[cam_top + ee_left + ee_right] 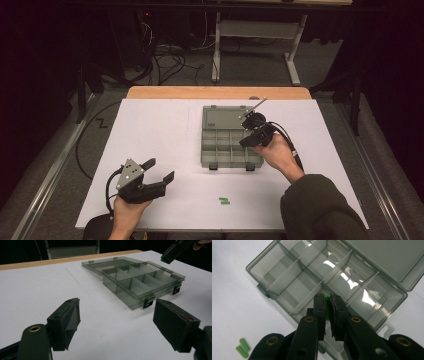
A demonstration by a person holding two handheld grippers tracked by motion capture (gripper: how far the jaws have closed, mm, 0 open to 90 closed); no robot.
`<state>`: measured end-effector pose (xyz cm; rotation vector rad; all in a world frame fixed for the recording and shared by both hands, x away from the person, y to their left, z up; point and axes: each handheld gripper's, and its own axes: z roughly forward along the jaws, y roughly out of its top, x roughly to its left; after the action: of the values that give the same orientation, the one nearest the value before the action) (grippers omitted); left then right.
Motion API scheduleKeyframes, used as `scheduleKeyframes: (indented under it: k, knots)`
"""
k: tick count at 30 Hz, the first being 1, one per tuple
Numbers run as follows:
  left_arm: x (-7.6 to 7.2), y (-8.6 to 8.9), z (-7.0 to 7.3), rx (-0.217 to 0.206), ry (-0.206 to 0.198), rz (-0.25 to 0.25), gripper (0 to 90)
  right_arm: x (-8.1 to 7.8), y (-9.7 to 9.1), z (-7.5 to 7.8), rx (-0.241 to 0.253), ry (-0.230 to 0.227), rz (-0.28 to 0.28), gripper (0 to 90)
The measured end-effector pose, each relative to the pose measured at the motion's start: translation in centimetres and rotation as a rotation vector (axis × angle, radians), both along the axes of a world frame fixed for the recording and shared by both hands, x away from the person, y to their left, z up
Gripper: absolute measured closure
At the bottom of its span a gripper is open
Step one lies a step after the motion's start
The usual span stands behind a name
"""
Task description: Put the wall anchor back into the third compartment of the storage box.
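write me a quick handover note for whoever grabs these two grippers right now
Right gripper: shut on a green piece, held over the open compartment box, near its right side.
Left gripper: open, holding nothing, low over the white table at front left.
Two more green pieces lie on the table in front of the box.
Done: one piece picked up; the compartments look empty so far.
Left: probably drop this piece into a compartment, then fetch the other two.

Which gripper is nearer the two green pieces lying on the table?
Left. The left gripper sits beside the green pieces; the right gripper is farther, over the box.
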<state>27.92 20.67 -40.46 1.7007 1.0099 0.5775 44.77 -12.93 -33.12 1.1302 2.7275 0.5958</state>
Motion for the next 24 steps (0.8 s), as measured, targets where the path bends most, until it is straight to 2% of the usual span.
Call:
scheduleKeyframes:
  k: [10,20,24]
  knots:
    - [0.0,0.0,0.0,-0.002,0.0,-0.002,22.1,2.0,0.8,-0.9,-0.023,0.013,-0.028,86.3]
    - [0.0,0.0,0.0,-0.001,0.001,-0.005,22.1,3.1,1.1,-2.0,-0.048,0.035,-0.057,86.2]
    - [0.0,0.0,0.0,-0.001,0.004,-0.005,22.1,3.5,1.2,-2.4,-0.056,0.03,-0.06,86.2]
